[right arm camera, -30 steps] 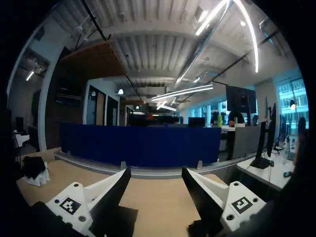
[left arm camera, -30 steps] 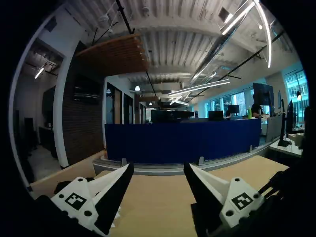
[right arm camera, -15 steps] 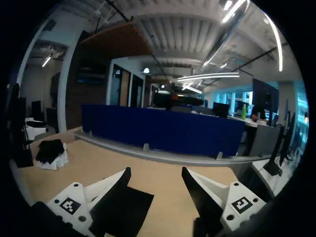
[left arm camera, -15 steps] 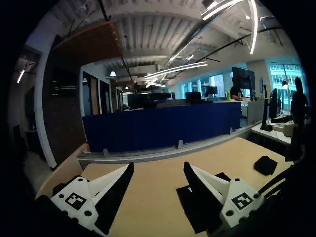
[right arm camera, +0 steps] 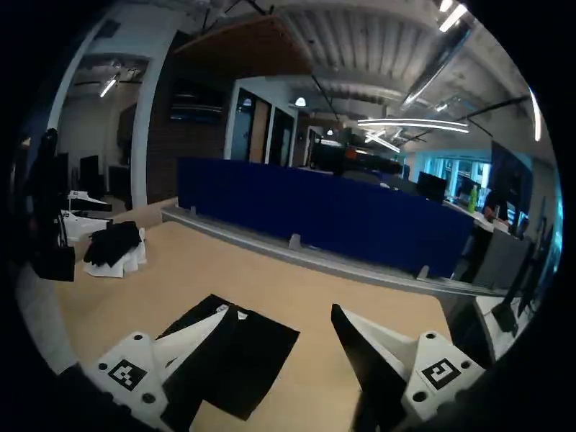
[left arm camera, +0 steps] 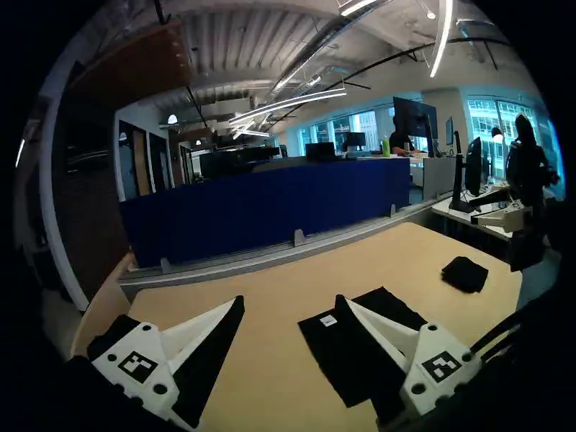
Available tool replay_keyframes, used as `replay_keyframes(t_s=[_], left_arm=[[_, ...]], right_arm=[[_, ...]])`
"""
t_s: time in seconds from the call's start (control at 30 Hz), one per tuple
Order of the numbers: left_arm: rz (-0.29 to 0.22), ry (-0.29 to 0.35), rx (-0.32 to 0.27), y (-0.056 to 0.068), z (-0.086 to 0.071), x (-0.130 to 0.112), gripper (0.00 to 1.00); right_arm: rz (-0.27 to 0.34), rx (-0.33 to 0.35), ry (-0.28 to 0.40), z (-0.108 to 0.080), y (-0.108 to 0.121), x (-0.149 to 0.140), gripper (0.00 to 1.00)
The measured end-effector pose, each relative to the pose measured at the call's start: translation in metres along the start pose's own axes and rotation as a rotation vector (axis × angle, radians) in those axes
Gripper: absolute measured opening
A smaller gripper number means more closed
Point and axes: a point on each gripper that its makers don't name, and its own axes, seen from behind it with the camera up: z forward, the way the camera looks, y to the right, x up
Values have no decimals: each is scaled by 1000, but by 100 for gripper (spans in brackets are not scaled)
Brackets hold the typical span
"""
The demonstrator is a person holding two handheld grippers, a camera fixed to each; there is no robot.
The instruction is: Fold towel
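The left gripper (left arm camera: pixel 288 299) has two white, wedge-shaped plastic fingers with black inner faces. They stand wide apart and hold nothing. The right gripper (right arm camera: pixel 282 308) has the same build and is likewise spread and empty. Each finger carries a square black-and-white marker pattern, which is not writing.

Just beyond the fingertips the towel (left arm camera: pixel 333 354) (right arm camera: pixel 253 354) lies flat on the table (left arm camera: pixel 288 277) (right arm camera: pixel 187 277), a smooth, pale wooden top. The towel is a black, matte, roughly rectangular cloth. A small white tag (left arm camera: pixel 327 320) sits near its far edge; any print on it is too small to read. Farther off, a small crumpled black cloth (left arm camera: pixel 464 274) rests near the table's edge. In the right gripper view, a heap of black cloth (right arm camera: pixel 111 243) lies on something white. A blue partition (left arm camera: pixel 266 209) (right arm camera: pixel 324 214) bounds the far side.

Compared with half a second ago, both views tilt lower, so more of the tabletop shows. The towel, then partly cut off, now shows nearly whole in both views.
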Motion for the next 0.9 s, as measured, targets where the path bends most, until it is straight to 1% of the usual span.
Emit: replay_keyframes(t_s=[0.2, 0.4, 0.6, 0.8, 0.9], left_arm=[[33, -65, -50, 19, 9, -37, 93], [49, -126, -101, 40, 20, -78, 93], [65, -201, -151, 60, 28, -122, 93], [83, -290, -208, 79, 32, -171, 93], [88, -338, -232, 87, 33, -196, 93]], right_arm=[[-2, 28, -43, 8, -8, -29, 100], [-4, 62, -99, 19, -18, -68, 100], [-22, 92, -186, 28, -27, -118, 100], [-46, 136, -276, 35, -40, -172, 100], [-47, 155, -311, 39, -46, -197, 100]])
